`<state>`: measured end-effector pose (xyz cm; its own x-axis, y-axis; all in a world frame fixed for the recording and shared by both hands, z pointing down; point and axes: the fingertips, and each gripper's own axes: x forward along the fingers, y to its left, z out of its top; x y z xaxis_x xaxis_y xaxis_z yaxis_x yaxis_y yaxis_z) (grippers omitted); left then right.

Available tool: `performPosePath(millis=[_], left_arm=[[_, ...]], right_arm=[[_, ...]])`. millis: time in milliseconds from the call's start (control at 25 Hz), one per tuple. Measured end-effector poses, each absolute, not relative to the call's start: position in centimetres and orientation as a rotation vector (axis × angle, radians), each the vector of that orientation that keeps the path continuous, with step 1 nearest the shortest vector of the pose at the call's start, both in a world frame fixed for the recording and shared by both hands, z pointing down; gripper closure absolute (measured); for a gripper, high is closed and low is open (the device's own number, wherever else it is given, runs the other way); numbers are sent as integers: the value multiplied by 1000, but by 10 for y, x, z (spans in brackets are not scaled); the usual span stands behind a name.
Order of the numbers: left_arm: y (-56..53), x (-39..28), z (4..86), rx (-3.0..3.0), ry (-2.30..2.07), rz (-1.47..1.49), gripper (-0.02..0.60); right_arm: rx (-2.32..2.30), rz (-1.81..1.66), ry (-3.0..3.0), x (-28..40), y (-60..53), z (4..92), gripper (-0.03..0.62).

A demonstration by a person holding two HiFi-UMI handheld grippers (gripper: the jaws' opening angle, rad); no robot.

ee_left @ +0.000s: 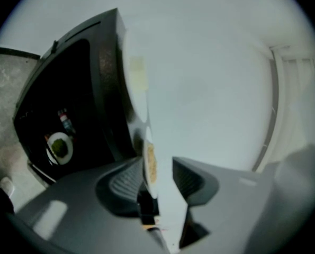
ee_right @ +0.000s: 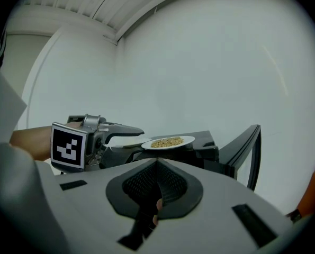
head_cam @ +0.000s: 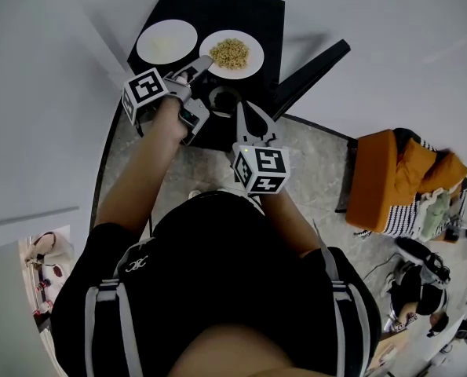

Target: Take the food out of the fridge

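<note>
Left gripper (ee_left: 158, 171), jaws apart round grain plate (head_cam: 231, 53) atop fridge (head_cam: 217, 6), beside pale-food plate (head_cam: 166, 42).

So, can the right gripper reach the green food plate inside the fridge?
Probably yes: the fridge door stands open, the right gripper is shut and empty, and nothing visibly blocks the green food plate.

A plain indoor room with domestic fittings is shown. A small black fridge (head_cam: 217, 6) is stood on a speckled, stone-like floor (head_cam: 319, 163) against bare white walls (head_cam: 52, 93), with its door (head_cam: 315, 65) swung open. A white plate (head_cam: 166, 42) and a plate of grains (head_cam: 231, 53) are set on its top. An orange cloth (head_cam: 378, 175) and striped fabric (head_cam: 406, 218) are heaped at one side. A slatted ceiling (ee_right: 56, 7) is seen overhead. Whether a home or a studio is meant cannot be told.
</note>
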<state>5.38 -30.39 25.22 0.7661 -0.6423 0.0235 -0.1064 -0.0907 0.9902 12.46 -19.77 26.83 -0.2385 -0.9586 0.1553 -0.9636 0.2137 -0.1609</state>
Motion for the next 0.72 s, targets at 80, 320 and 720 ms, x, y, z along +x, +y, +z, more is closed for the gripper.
performPosePath(millis=[80,320,720], left_arm=[[-303,49,251,1658,-633,-487,410],[-289,26,258,1829,-752,-421,419],[-248,26,267,2675,-1235,139,580]], right_arm=[[1918,351,-2434,121,-198,269,597],[1922,351,-2433,119,-200,269,597],[1902,343,-2442,103,-205,268,597]])
